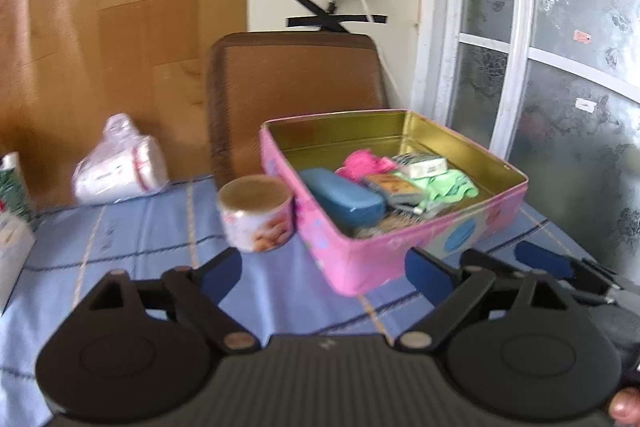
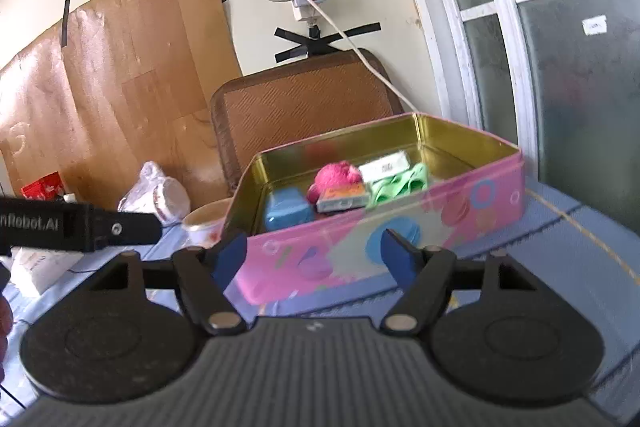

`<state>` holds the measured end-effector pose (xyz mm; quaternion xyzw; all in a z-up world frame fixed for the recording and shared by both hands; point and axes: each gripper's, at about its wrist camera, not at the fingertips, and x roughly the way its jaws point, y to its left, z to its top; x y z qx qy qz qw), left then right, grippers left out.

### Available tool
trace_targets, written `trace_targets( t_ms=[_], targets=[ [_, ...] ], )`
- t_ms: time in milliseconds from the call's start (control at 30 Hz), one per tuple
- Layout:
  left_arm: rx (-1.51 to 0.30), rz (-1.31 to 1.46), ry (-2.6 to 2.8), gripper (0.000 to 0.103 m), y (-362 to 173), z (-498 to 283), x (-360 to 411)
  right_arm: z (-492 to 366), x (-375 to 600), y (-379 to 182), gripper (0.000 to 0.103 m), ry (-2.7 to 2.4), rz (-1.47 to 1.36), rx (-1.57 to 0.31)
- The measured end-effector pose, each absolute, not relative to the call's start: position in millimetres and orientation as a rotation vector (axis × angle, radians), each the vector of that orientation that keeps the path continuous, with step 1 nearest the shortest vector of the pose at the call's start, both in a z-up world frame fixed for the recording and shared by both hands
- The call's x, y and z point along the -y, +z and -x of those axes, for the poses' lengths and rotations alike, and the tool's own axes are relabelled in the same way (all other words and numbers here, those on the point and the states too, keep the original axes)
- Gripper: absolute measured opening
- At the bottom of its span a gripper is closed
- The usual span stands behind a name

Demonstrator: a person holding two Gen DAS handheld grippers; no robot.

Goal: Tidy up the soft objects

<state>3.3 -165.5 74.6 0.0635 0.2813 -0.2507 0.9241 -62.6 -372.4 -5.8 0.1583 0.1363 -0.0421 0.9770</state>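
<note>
A pink tin box (image 1: 360,263) (image 2: 400,223) with a gold inside stands open on the blue checked tablecloth (image 1: 132,239). In it lie a blue case (image 1: 340,201) (image 2: 286,213), a pink fluffy thing (image 1: 358,163) (image 2: 336,177), a green cloth (image 1: 448,187) (image 2: 400,185), a small orange packet (image 1: 390,185) (image 2: 342,199) and a white packet (image 1: 426,167) (image 2: 384,167). My left gripper (image 1: 322,273) is open with nothing between its fingers, just in front of the box's near corner. My right gripper (image 2: 312,257) is also open and empty, close before the box's long side.
A round paper tub (image 1: 256,213) (image 2: 204,223) stands left of the box. A plastic bag with cups (image 1: 120,167) (image 2: 156,197) lies by the wood-look wall. A brown chair back (image 1: 296,83) (image 2: 304,111) rises behind the table. The other gripper's arm (image 2: 80,225) shows at left.
</note>
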Motion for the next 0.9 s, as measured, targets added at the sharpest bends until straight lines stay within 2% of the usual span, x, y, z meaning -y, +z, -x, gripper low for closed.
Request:
trace_targets(
  t_ms=[100, 167, 367, 700, 900],
  targets=[
    [-0.568, -0.132, -0.477, 0.101, 70.7, 8.6, 150.1, 72.8, 367.8, -3.7, 0.08, -0.077, -0.375, -0.281],
    [-0.565, -0.137, -0.452, 0.103, 67.6, 15.4, 141.3, 80.7, 365.3, -1.0, 0.089, -0.071, -0.425, -0.274],
    [-0.598, -0.117, -0.406, 0.103, 59.3, 26.5, 118.8, 97.7, 351.1, 10.3, 0.095, -0.049, -0.489, -0.25],
    [-0.68, -0.092, -0.39, 0.103, 48.2, 33.0, 100.4, 99.2, 328.4, 14.6, 0.096, -0.001, -0.512, -0.297],
    [-0.657, -0.084, -0.375, 0.103, 49.9, 34.8, 96.4, 101.4, 325.4, 18.3, 0.096, 0.003, -0.499, -0.283]
  ],
)
